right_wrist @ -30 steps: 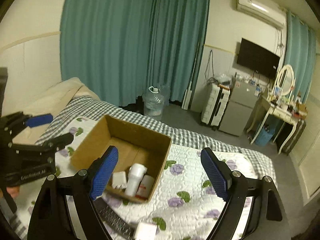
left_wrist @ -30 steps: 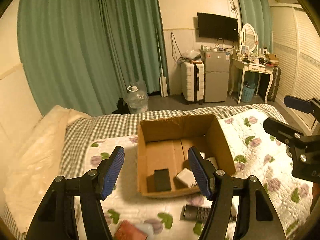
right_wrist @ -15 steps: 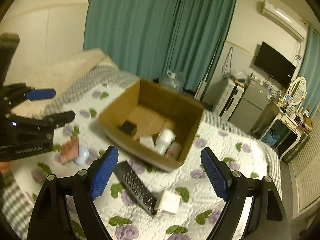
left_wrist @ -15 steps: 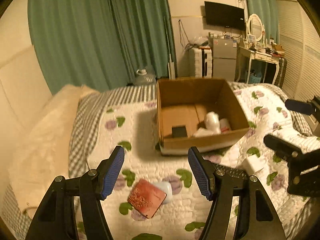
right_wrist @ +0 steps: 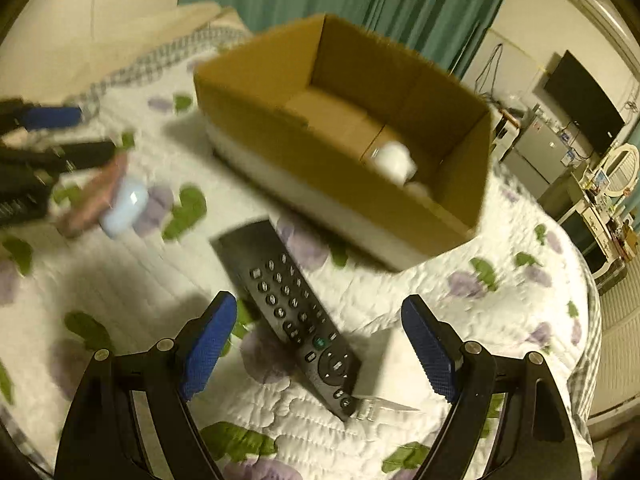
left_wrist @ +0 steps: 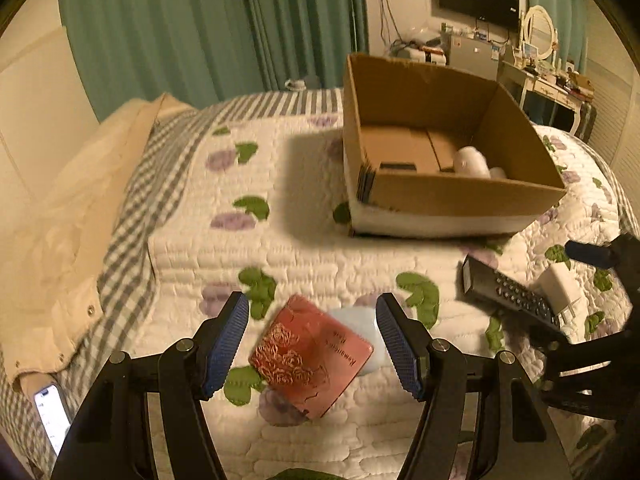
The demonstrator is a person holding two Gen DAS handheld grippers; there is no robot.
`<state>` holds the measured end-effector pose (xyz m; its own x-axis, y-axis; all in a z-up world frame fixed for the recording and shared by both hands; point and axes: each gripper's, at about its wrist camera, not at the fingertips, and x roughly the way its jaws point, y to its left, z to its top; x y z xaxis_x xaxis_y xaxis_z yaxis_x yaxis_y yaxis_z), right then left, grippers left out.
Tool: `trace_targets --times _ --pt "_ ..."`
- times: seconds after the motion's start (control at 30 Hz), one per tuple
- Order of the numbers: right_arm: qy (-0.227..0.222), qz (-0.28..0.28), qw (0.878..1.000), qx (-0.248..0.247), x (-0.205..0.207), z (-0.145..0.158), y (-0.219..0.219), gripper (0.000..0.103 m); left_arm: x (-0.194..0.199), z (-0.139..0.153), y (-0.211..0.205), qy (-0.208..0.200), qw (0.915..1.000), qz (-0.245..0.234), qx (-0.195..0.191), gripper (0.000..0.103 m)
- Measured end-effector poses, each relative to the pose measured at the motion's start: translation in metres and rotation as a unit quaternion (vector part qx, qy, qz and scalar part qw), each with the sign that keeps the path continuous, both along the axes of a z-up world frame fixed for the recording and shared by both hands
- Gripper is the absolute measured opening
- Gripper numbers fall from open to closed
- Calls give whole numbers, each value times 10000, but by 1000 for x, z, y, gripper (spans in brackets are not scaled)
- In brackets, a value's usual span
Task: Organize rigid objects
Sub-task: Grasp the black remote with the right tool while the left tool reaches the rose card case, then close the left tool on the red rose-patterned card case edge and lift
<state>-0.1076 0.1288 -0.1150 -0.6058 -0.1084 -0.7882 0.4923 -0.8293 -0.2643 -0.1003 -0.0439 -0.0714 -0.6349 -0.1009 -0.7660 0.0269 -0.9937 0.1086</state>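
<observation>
Left wrist view: left tongs (left_wrist: 312,346) spread wide, holding nothing, hovering over a red card (left_wrist: 310,360) lying on the bed (left_wrist: 200,248) and overlapping a pale blue case (left_wrist: 354,322). Beyond them, an open cardboard box (left_wrist: 440,196) on the quilt, holding a dark block (left_wrist: 397,167) near its left wall and a white bottle (left_wrist: 469,161) with another pale piece just beside it on the right; more of the contents hidden by the near wall. To the right, a black remote (left_wrist: 508,294) touching a white charger (left_wrist: 560,292), with the right tongs' fingers (left_wrist: 588,253) close over them. A lit phone (left_wrist: 50,412) at the lower left edge. Right wrist view, blurred: right tongs (right_wrist: 318,346) wide apart, empty, straddling the remote (right_wrist: 292,304) from above, the charger (right_wrist: 390,364) touching its near end. Box (right_wrist: 320,160) behind the remote, white bottle (right_wrist: 394,160) visible inside toward the right corner. Card (right_wrist: 96,196) and blue case (right_wrist: 126,206) at left, beside the left tongs (right_wrist: 44,152).
</observation>
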Motion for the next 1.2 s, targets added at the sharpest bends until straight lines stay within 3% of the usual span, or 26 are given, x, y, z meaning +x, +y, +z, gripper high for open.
trace_targets --times 0.23,0.3,0.37,0.5,0.57,0.7,0.87,1.07,1.2 --pt "-118 -46 9992 368 -13 -40 -1 81 -3 -13 -11 -352 9991 203 -81 69" --pt "-108 28 9995 305 -15 -43 -2 72 -4 -19 -9 -474 9987 150 -104 69" --pt "-143 109 9997 139 -16 -44 -1 45 -3 -21 -8 -514 9985 116 -137 69" --pt "-27 149 9999 -73 -12 -36 2 30 0 -20 -8 -508 9986 102 -93 69" --pt "-126 62 9983 -567 -13 -23 12 22 3 -18 -7 -493 9988 13 -28 69" --pt "-194 64 9949 -983 -9 -4 24 19 6 -17 -3 -532 9984 -122 -109 69" --pt "-171 98 9940 -1073 0 5 31 19 14 -21 -1 -713 9966 -382 -148 69" --pt "-236 87 9939 -1075 -7 5 24 19 3 -55 21 -1211 9866 -562 -939 69" --pt "-263 70 9939 -1073 -5 3 23 19 1 -56 16 -1198 9877 -570 -834 66"
